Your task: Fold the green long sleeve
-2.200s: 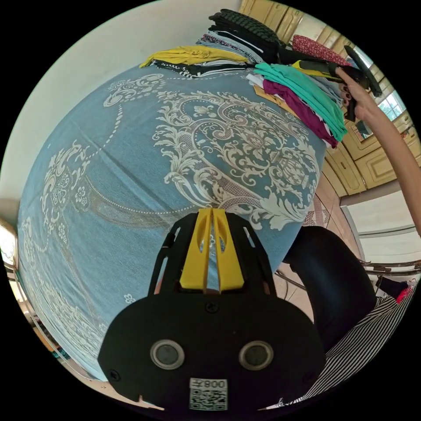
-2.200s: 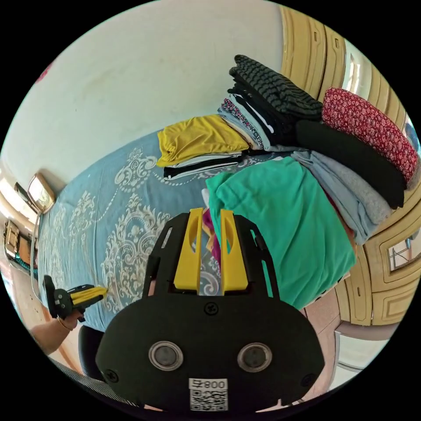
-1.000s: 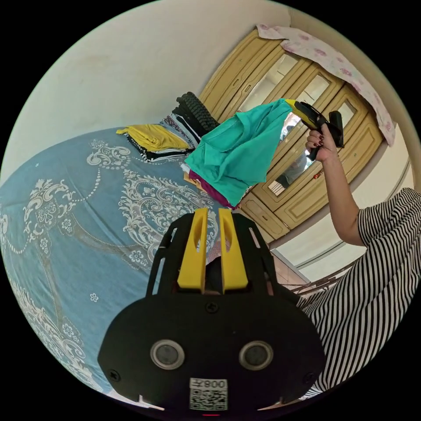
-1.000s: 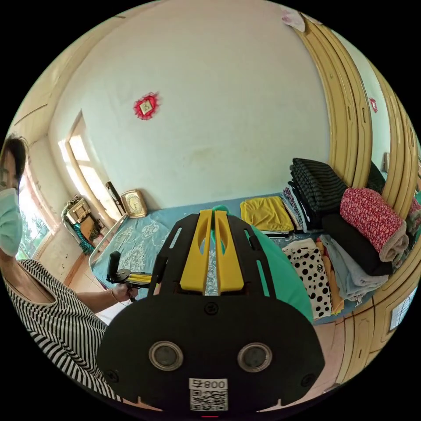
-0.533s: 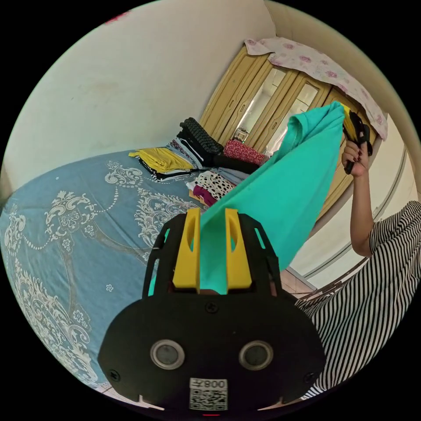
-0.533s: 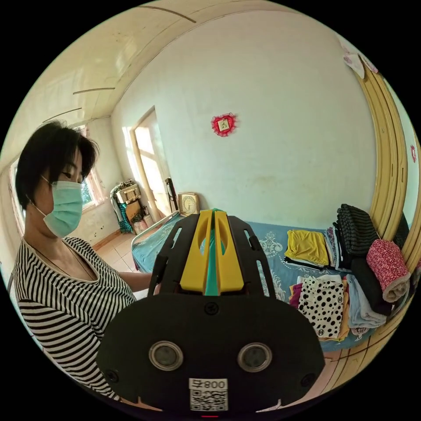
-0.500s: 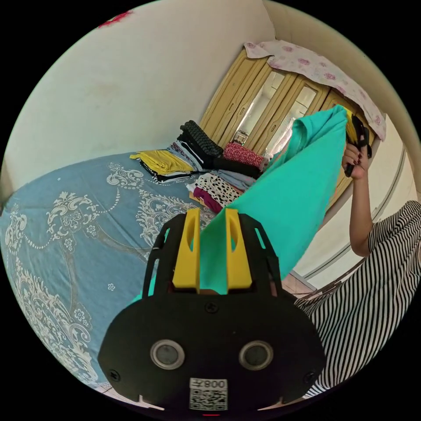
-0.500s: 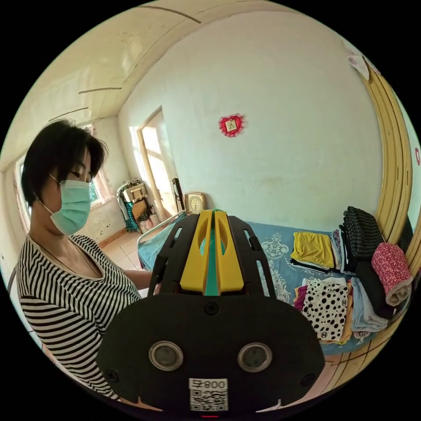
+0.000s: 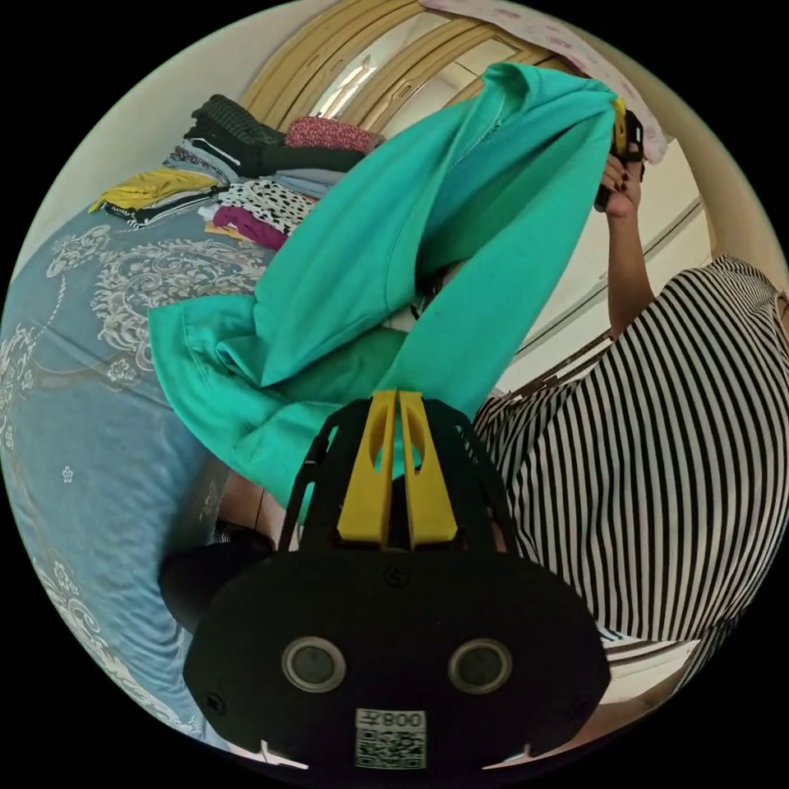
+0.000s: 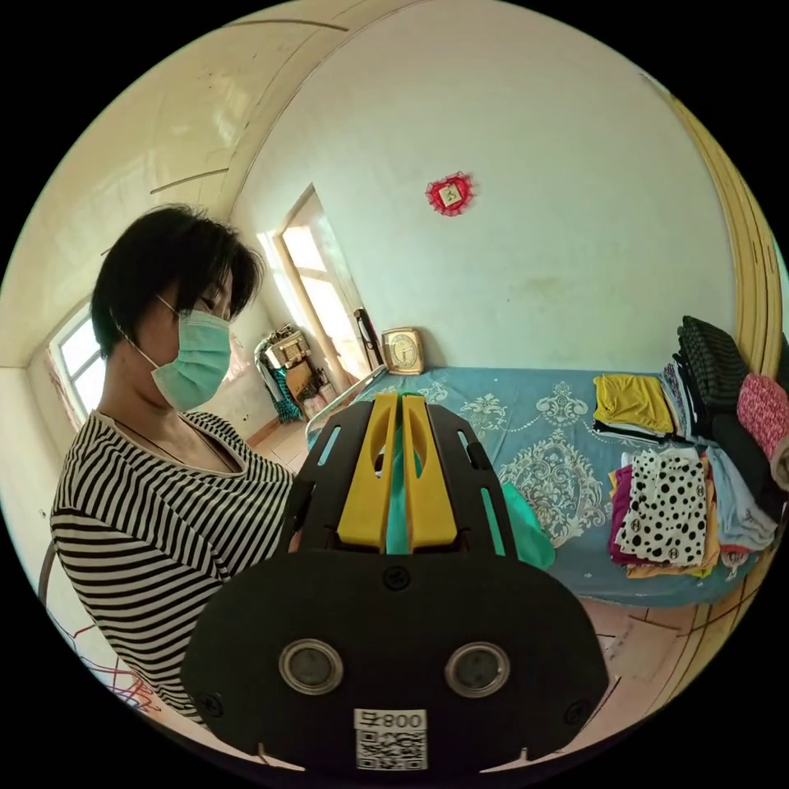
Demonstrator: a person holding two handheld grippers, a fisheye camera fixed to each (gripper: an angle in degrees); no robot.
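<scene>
Fingers first: the right gripper (image 10: 398, 468) has its two yellow jaws pressed together on a strip of the green long sleeve (image 9: 394, 246), you can see the teal cloth sandwiched right between them in the right gripper view. From the left gripper view that same gripper sits up high at the top right, held in the person's hand (image 9: 616, 177), with the garment hanging down from it in a big loose drape. The left gripper (image 9: 398, 468) has its jaws almost closed with just a thin dark gap between them, and honestly it doesn't look like any cloth is in there; the shirt's lower folds hang just behind the jaw tips. So the shirt is up in the air, with its bottom part bunched and sagging over the edge of the blue patterned bedspread (image 9: 74, 394). Person in a striped top (image 9: 657, 444) is standing right beside the bed. Over at the far side of the bed there are piles of folded clothes: a yellow piece (image 10: 631, 401), a polka-dot one (image 10: 667, 505), and a dark stack (image 10: 713, 353) near the yellowish wardrobe doors (image 9: 386, 66). Clock (image 10: 402, 350) leans against the wall at the head of the bed, red ornament (image 10: 449, 194) hangs above it.
</scene>
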